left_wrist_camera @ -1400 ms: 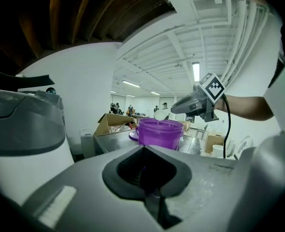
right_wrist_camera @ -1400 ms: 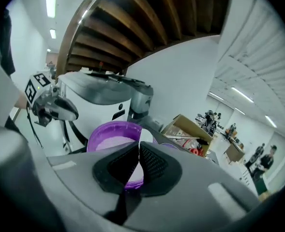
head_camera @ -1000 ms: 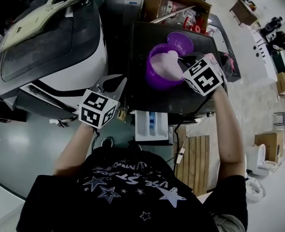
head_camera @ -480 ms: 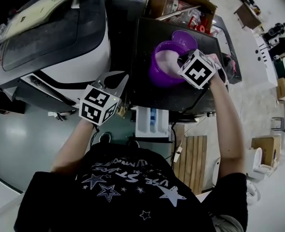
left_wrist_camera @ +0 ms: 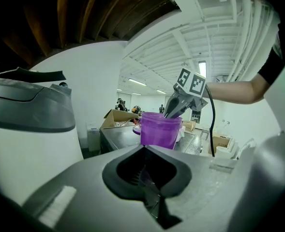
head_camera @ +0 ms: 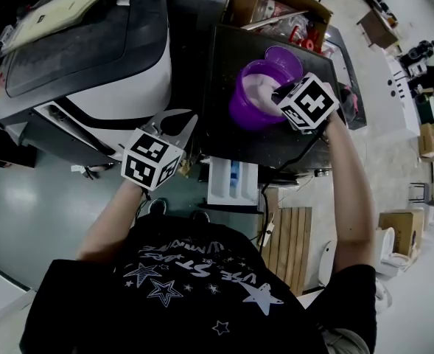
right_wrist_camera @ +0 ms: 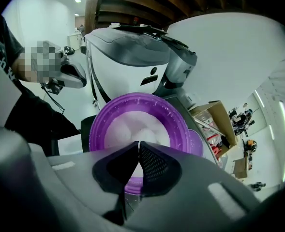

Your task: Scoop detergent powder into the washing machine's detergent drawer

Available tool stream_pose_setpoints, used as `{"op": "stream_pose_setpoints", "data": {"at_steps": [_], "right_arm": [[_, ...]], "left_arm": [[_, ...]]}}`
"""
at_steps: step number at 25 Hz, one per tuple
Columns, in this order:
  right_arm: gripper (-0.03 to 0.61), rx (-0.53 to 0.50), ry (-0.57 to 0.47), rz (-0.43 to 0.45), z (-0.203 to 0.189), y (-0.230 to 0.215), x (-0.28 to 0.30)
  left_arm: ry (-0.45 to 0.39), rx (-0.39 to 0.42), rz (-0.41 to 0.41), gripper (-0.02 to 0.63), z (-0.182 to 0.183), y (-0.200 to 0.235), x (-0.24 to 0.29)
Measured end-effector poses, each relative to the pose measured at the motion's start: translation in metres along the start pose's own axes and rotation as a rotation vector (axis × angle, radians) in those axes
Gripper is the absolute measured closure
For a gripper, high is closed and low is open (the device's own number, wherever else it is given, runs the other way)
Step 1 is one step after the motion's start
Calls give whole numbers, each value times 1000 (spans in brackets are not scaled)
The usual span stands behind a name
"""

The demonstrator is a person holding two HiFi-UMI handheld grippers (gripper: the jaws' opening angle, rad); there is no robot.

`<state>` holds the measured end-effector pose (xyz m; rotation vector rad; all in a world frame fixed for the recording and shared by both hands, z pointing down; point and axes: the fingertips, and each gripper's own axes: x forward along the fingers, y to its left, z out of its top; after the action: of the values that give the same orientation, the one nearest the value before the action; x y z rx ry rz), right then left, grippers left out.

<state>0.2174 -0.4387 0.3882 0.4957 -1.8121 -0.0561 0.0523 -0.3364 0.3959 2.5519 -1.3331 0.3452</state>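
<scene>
hovering at the mouth of the purple tub, the right gripper points down at the white powder, jaws pinched together with nothing seen between them. the tub stands on the dark washer. the drawer juts open at its front. the left gripper, clenched and empty, hangs just left of the drawer.

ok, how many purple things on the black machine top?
2. A purple tub holding white powder, mid-top, and a purple lid just behind it on the black top. The right gripper covers part of the tub, so something small could be hidden.
</scene>
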Motion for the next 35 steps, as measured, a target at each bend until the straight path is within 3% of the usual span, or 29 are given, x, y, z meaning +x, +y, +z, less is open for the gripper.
{"op": "stream_pose_setpoints", "data": {"at_steps": [5, 12, 17, 28, 35], "right_arm": [[546, 117, -44, 76, -1, 4, -3], [546, 422, -156, 246, -3, -4, -1], [546, 594, -243, 306, -6, -12, -5], [546, 834, -417, 365, -8, -24, -17], [546, 881, -510, 356, -13, -27, -25]], "left_arm": [[2, -8, -9, 614, -3, -4, -3], [3, -14, -10, 614, -6, -4, -5], [4, -16, -8, 614, -6, -3, -5], [9, -33, -3, 614, -11, -13, -1], [14, -28, 17, 614, -12, -19, -3]]}}
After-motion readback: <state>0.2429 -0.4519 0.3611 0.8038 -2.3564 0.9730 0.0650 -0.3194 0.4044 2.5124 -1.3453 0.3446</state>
